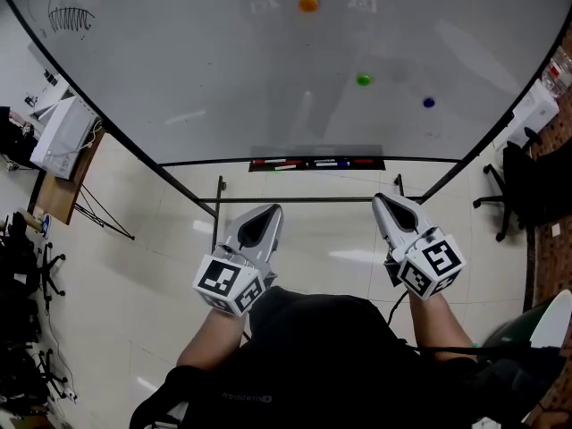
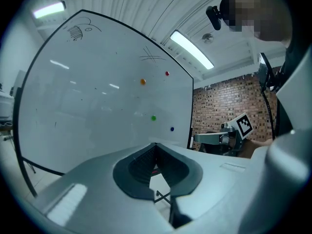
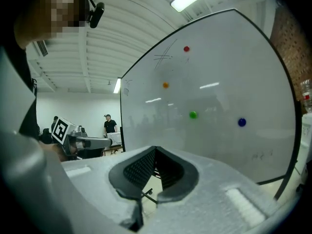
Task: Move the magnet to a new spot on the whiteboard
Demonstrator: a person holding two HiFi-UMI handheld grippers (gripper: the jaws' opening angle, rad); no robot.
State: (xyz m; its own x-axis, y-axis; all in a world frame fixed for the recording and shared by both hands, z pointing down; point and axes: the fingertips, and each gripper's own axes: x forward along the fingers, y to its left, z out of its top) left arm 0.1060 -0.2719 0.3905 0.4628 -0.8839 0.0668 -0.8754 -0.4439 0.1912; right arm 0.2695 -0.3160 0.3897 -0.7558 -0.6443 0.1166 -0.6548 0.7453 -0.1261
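- Left gripper and right gripper hang at 6 o'clock, fingers together, empty.
- Green magnet sits at 1 o'clock on the whiteboard, well apart.
- Risk: reaching with fingers unopened would likely knock it off.

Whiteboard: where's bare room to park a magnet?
Widest bare patch: left-middle of the whiteboard, between the marker sketch and the orange magnet. Also bare along the bottom, above the marker tray. Crowded on the right: the green magnet and blue magnet sit close together.
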